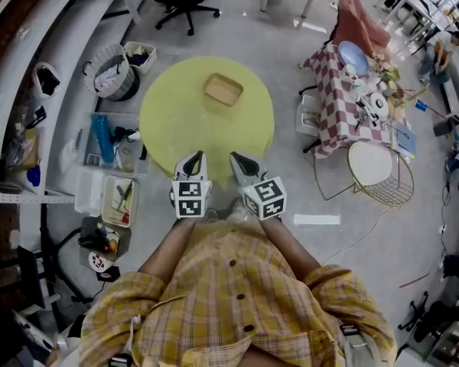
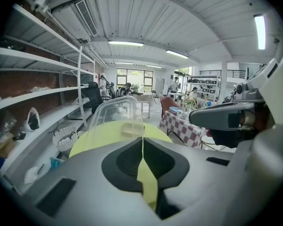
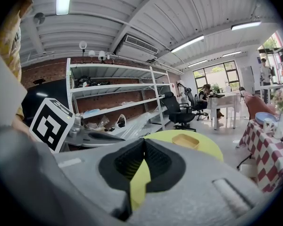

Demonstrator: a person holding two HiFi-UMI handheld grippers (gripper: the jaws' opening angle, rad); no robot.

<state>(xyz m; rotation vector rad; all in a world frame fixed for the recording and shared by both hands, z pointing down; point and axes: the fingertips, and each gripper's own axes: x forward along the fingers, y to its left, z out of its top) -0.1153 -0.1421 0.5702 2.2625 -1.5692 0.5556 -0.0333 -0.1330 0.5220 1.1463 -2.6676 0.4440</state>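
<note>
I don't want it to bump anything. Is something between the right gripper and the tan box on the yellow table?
Nothing visible is. Only bare yellow table lies between the right gripper and the tan box. The left gripper, shut on a clear lid, is off to the side.

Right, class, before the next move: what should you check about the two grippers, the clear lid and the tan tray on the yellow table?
1. Left gripper grips the clear lid: ok, its jaws are together at the lid's edge.
2. Right gripper is free: ok, its jaws are together with nothing between them.
3. Tan tray sits flat on the yellow table: ok, and it looks empty.
4. Tray is apart from both grippers: ok, it lies towards the far side and the grippers are at the near edge.
5. Lid matches the tray: cannot tell.
</note>
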